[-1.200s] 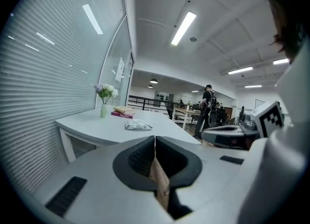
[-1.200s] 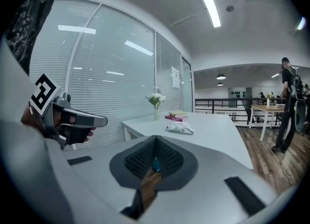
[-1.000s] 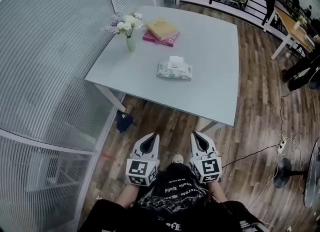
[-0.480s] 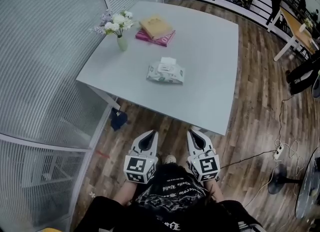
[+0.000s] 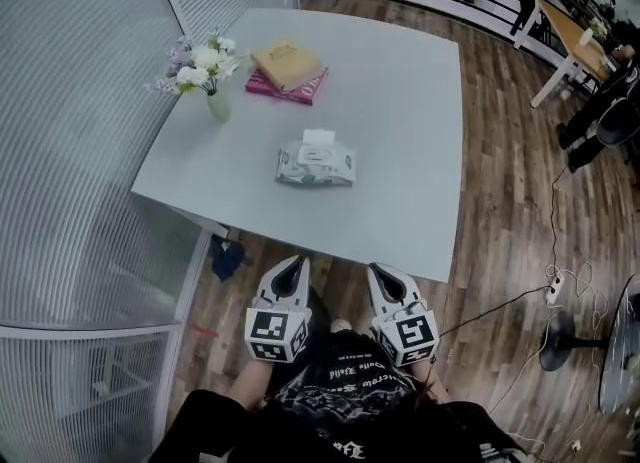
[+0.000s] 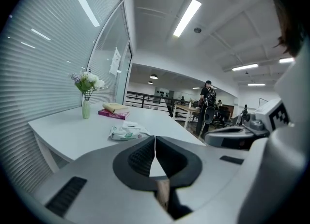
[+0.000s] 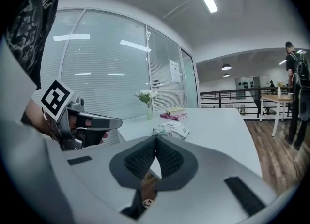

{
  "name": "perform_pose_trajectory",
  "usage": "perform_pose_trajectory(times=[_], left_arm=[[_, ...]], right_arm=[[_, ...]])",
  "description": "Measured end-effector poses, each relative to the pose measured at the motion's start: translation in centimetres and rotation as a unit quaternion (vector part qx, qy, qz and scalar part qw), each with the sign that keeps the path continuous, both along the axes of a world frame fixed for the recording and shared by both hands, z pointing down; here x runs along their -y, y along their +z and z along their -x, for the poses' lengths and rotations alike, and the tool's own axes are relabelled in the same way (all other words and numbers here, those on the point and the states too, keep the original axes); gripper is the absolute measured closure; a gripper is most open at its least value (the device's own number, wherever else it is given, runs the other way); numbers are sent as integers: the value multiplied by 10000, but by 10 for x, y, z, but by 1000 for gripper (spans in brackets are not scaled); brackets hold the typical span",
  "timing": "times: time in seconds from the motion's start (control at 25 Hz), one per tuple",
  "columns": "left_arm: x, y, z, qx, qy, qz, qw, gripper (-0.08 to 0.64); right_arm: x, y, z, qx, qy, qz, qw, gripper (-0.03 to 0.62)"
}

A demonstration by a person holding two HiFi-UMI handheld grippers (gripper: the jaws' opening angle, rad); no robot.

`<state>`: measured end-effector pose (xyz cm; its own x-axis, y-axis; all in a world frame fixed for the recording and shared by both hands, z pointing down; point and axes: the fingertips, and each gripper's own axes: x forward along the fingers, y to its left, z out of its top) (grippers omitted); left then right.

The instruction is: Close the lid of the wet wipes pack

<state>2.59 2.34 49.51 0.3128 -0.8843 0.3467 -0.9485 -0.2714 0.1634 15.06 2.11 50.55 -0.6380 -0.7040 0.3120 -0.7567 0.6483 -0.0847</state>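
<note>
A white wet wipes pack (image 5: 315,164) lies flat on the grey table (image 5: 400,91), a little back from its near edge, with its small lid flap (image 5: 319,137) standing open on the far side. The pack also shows in the left gripper view (image 6: 127,131) and the right gripper view (image 7: 170,130). My left gripper (image 5: 288,269) and right gripper (image 5: 381,276) are side by side over the wooden floor, short of the table's near edge. Both are shut with nothing between their tips.
A vase of white flowers (image 5: 205,69) stands at the table's left side. Two stacked books (image 5: 287,69) lie behind the pack. A glass wall with blinds (image 5: 80,151) runs along the left. A person (image 6: 208,104) stands in the background, and cables (image 5: 560,281) lie on the floor.
Both grippers and the view have moved toward the table. The pack and the table's near edge now sit closer. Both grippers stayed shut.
</note>
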Motion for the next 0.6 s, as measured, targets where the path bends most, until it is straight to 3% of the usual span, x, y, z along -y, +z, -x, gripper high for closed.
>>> perform_pose_trajectory(times=[0.28, 0.6], left_arm=[[83, 6, 37, -154, 188, -44, 9997, 551], [159, 8, 66, -112, 778, -49, 9969, 551]], right_arm=[[69, 5, 35, -139, 60, 79, 9999, 594], [131, 15, 100, -106, 51, 375, 9992, 594]])
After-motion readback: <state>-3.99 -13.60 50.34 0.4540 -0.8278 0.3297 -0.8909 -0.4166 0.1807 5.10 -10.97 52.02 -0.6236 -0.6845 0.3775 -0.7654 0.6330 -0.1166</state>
